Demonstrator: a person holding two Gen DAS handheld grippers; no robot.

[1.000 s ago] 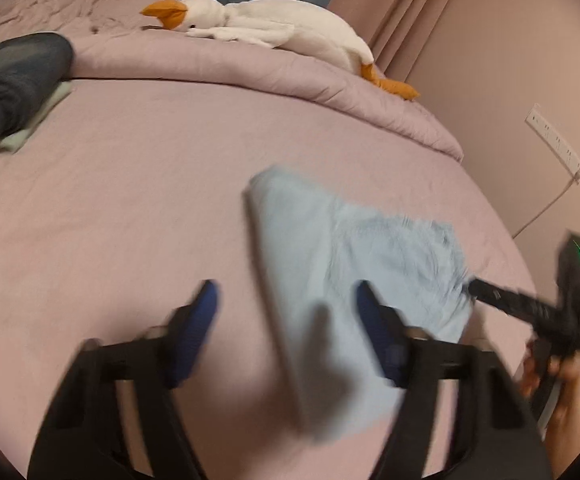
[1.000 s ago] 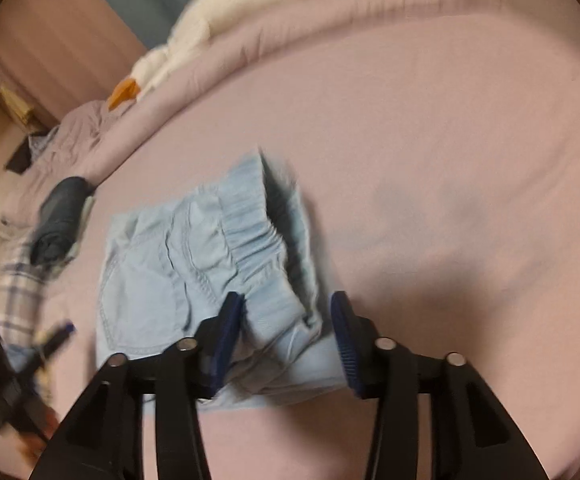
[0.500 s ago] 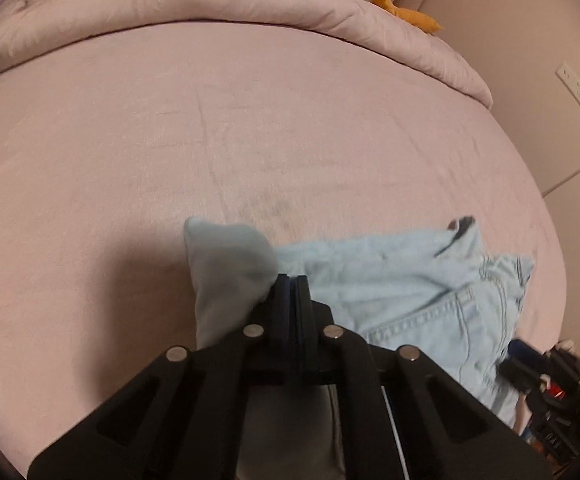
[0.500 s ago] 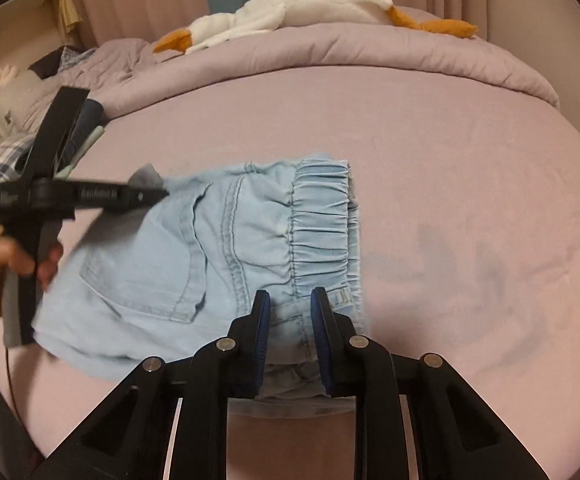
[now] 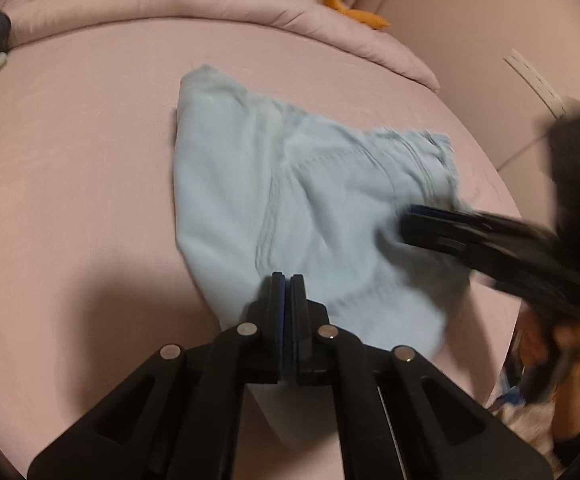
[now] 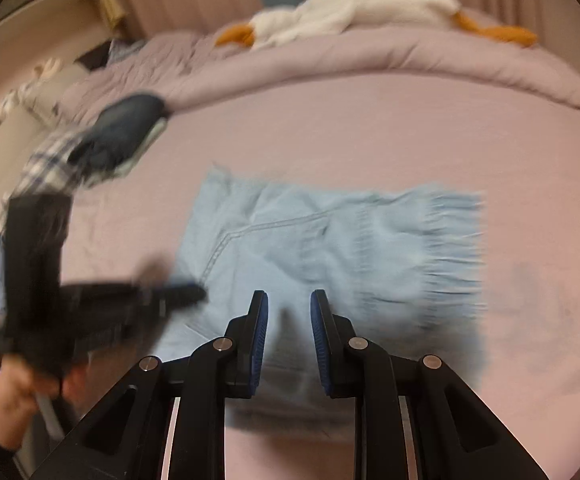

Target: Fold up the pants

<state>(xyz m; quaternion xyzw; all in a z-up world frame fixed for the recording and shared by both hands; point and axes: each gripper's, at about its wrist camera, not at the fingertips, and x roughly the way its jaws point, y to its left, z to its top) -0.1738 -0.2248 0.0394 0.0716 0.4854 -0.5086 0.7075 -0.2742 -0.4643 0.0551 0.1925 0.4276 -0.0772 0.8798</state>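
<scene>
The light blue denim pants lie folded on the pink bed sheet. In the left wrist view my left gripper is shut on the near edge of the pants. My right gripper reaches in from the right over the pants. In the right wrist view the pants lie flat with the elastic waistband on the right. My right gripper is open just above the near edge. My left gripper shows blurred at the left edge of the pants.
A white goose plush lies on the rolled pink duvet at the far side of the bed. A dark folded garment sits on a pale cloth at the left. A wall socket is on the right.
My right gripper has opened and let go of the waistband edge. My left gripper stays shut on the pants. The pants now lie flatter on the sheet.
</scene>
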